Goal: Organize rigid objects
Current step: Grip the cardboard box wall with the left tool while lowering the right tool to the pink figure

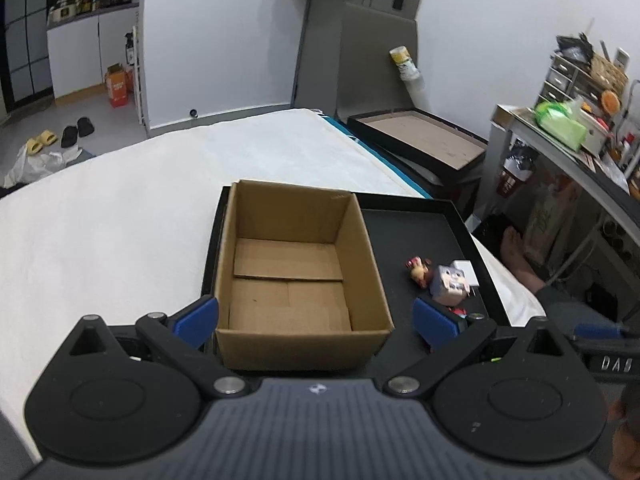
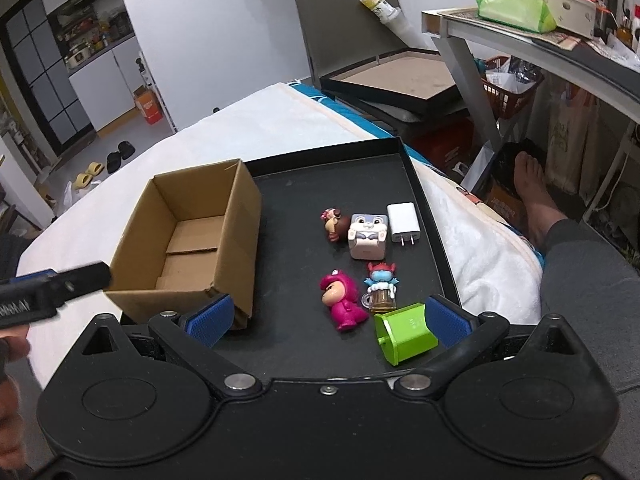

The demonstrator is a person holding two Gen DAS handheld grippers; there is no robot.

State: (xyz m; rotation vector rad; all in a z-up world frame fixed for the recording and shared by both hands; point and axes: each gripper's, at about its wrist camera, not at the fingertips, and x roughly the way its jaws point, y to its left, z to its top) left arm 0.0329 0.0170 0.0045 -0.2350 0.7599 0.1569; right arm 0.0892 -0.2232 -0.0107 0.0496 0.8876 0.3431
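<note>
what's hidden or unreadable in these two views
- Left wrist view: the pink figure and green charger are hidden behind the left gripper finger.
- Left wrist view: white charger is mostly blocked by the cube toy.
- Right wrist view: cardboard box near floor is hidden by its front wall.

The left wrist view looks down from close above the near edge of the black tray (image 1: 460, 216), straight into the cardboard box (image 1: 296, 272). The right wrist view faces the tray's (image 2: 424, 200) right half, near the toys (image 2: 342, 300). Both share box (image 2: 192, 240), tray and bed (image 2: 248, 120).
</note>
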